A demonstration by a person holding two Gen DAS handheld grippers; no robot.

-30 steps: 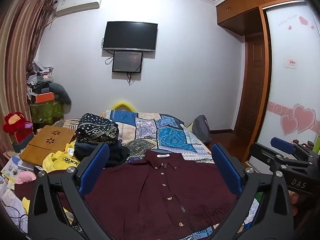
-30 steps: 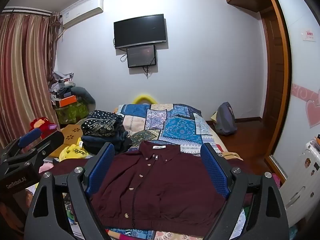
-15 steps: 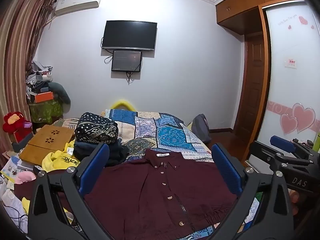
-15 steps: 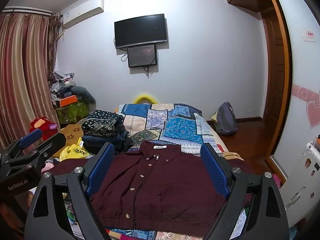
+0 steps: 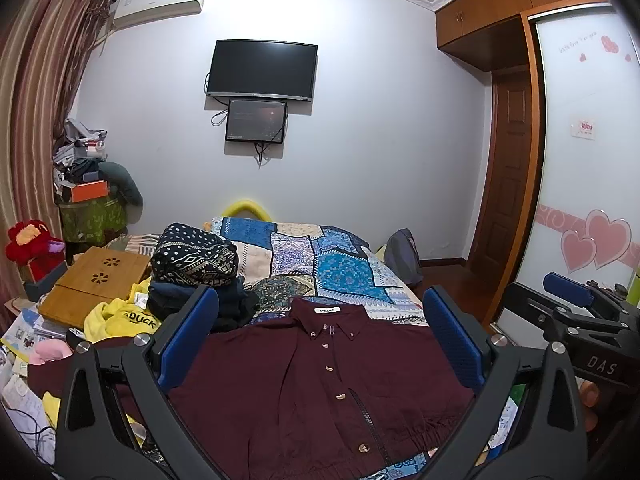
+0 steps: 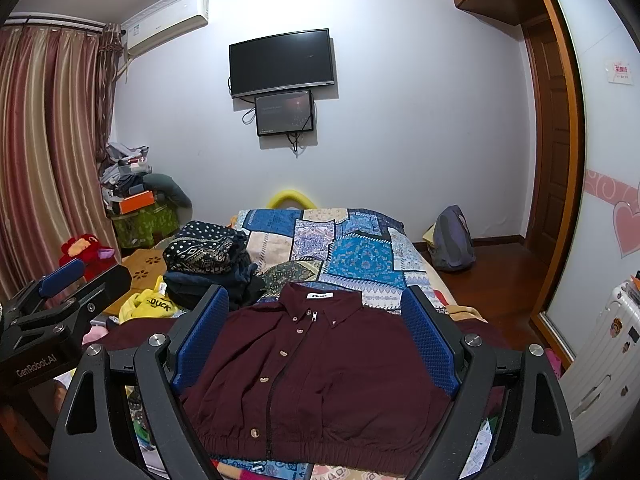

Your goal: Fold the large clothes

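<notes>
A maroon button-up shirt lies flat, front up, on the near end of the bed, collar toward the far wall; it also shows in the right wrist view. My left gripper is open and empty, held above the shirt. My right gripper is open and empty, also above it. The right gripper shows at the right edge of the left wrist view; the left gripper shows at the left edge of the right wrist view. The sleeves spread sideways, partly hidden by the fingers.
A patchwork quilt covers the bed. A stack of folded dark clothes sits at the shirt's far left, with a yellow garment and a wooden lap tray. A backpack and a white suitcase stand right.
Both grippers have drifted very slightly; the view has shifted a little. The shirt has not moved and both grippers stay open.
</notes>
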